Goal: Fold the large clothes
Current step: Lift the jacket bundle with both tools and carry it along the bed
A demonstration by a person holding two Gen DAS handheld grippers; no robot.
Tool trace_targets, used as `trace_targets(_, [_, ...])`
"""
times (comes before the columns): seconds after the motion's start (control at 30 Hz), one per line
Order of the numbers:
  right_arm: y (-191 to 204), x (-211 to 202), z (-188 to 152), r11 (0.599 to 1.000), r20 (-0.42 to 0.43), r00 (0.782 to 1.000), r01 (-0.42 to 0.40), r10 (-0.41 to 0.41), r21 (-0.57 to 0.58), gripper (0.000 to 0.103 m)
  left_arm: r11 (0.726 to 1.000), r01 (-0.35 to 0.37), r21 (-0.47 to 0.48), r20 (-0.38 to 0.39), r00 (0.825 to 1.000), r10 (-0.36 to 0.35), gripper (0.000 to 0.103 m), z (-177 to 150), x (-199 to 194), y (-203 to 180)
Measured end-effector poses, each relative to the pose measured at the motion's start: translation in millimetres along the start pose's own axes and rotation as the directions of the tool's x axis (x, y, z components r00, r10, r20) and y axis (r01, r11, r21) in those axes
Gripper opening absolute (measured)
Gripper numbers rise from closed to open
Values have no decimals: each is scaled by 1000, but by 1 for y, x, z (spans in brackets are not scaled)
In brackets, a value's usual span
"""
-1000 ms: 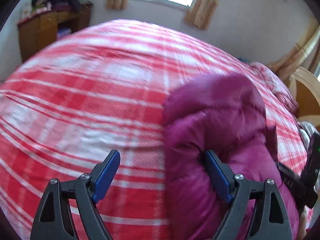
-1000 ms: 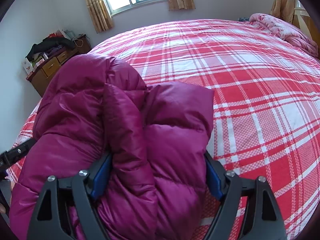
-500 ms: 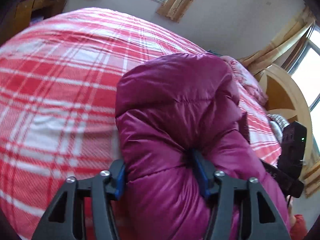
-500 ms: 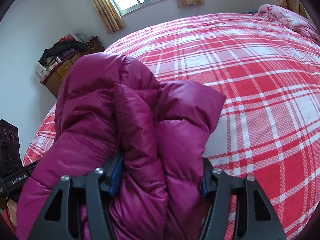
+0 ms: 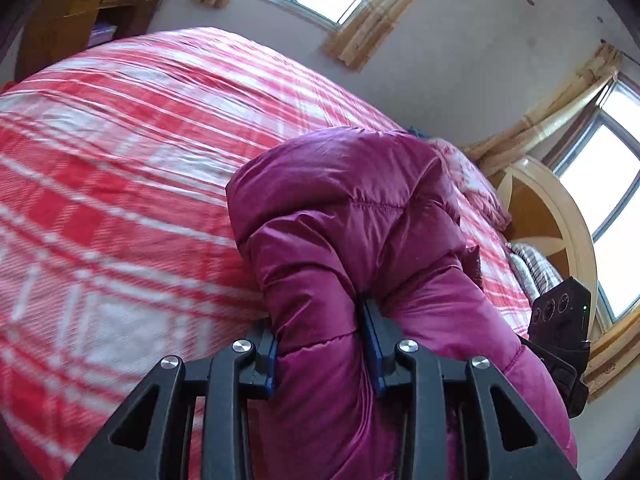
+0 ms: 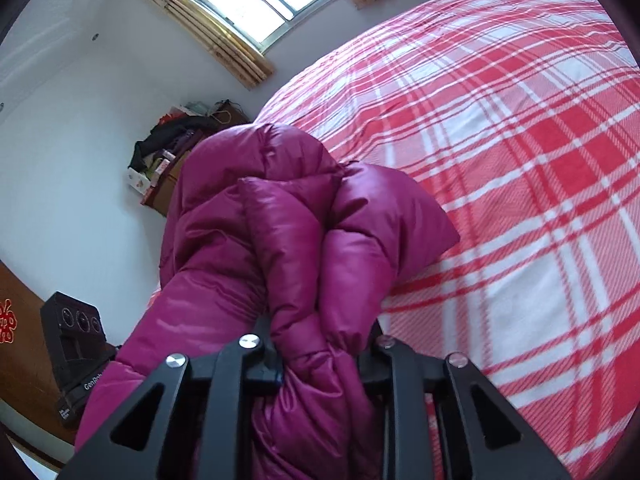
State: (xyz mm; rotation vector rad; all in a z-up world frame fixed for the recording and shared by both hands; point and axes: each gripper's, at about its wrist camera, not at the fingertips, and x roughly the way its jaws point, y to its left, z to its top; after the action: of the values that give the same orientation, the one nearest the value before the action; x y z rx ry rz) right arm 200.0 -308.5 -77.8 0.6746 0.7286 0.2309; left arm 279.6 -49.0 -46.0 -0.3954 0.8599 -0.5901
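Grippers both clamp the puffy magenta jacket [image 5: 352,216]: left gripper [image 5: 320,344], right gripper [image 6: 320,344] (bunched thick). Next, probably lay it flat on the bed [image 6: 520,140].

Your right gripper [image 6: 322,354] has its jaws clamped on a bunched fold of the magenta puffer jacket [image 6: 288,216], held above the red plaid bed [image 6: 520,128].

Both wrist views sit right up against the magenta puffer jacket [image 5: 352,216] [image 6: 280,224], looking forward over the plaid bed [image 5: 120,184] [image 6: 520,140]; left faces its headboard side, right the window wall
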Motion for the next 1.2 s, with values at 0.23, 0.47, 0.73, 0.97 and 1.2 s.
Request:
trace_targets(0.23, [127, 49, -16, 965, -114, 980, -183, 164, -187, 26, 989, -87, -118, 159, 982, 105, 35, 11, -108, 63])
trace_targets(0.47, [263, 133, -34, 877, -233, 920, -375, 314, -301, 26, 937, -244, -249, 304, 899, 315, 35, 27, -201, 134])
trace_targets(0.73, [352, 211, -58, 811, -342, 829, -533, 443, -241, 26, 874, -333, -353, 351, 819, 454, 35, 52, -241, 199])
trace_targets(0.97, [373, 257, -79, 771, -396, 793, -581, 464, -261, 25, 790, -459, -406, 313, 743, 592, 35, 41, -271, 238])
trace_targets(1.2, [370, 308, -103, 745, -411, 895, -393, 174, -540, 25, 658, -643, -391, 176, 650, 739, 35, 32, -226, 267])
